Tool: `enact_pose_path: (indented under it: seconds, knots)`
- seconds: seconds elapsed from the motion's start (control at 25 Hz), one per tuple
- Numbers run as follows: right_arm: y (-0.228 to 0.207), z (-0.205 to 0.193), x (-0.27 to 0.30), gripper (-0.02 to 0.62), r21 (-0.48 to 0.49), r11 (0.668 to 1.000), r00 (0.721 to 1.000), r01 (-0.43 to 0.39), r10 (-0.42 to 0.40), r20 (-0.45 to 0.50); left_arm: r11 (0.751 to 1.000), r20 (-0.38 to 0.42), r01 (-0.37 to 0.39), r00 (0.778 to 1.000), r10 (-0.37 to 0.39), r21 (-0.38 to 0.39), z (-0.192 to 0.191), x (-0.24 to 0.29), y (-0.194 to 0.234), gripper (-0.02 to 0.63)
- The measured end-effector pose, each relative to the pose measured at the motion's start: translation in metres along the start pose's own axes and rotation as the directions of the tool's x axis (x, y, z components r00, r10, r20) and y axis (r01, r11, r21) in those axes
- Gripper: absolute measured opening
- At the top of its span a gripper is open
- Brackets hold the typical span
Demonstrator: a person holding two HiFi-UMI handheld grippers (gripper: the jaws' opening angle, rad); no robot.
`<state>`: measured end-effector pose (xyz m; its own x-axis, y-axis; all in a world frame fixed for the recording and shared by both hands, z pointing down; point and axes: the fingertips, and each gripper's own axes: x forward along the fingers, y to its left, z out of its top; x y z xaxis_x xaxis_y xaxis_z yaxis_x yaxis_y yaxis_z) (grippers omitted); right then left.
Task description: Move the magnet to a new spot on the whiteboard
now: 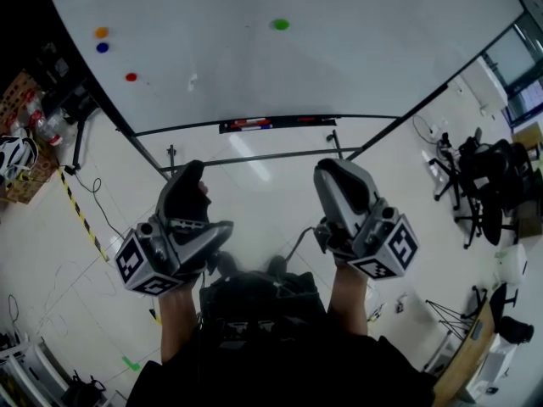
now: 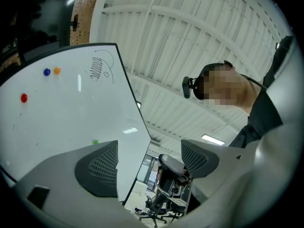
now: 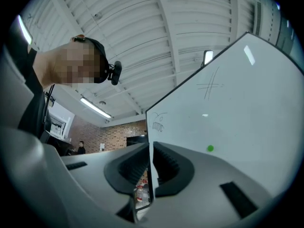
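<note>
The whiteboard carries four magnets, one of each colour. Taking the marker tray on its lower edge as the landmark, the green magnet sits alone straight above the tray and well apart from it. The red, blue and orange ones cluster far up and to the left of the tray, with blue and orange just beside each other. Which one the task means cannot be told, though the lone green one looks the likeliest. There is one tray holding a few markers, too small to count, and two grippers, both held below the tray on the person's side, well clear of every magnet. The left gripper has its jaws wide apart with nothing between them. The right gripper has its jaws drawn almost together, only a thin slit left, and they grip nothing. A magnet of this sort is probably a small, light, hard disc with a smooth and rather slippery rim, not fragile, lying flat and clinging to the board. It likely wants pinching across its rim with the tips close to the surface, then tilting or sliding free rather than a straight pull.
</note>
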<state>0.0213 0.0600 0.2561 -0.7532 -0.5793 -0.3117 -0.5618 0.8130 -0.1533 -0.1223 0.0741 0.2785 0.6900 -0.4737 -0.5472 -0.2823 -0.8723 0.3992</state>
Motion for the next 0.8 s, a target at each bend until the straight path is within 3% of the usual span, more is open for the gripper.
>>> enact_pose_path:
  seconds: [0.36,0.8]
  knots:
    - [-0.028,0.027,-0.066,0.020,0.086,0.995,0.996,-0.044,0.038,0.078,1.000,-0.060,-0.022,0.998,0.023,0.019,-0.043,0.045,-0.036,0.414]
    - [-0.043,0.036,-0.092,0.020,0.115,0.987,0.990,-0.110,0.098,0.103,0.996,-0.081,-0.068,0.994,0.073,0.063,-0.068,0.069,-0.054,0.414]
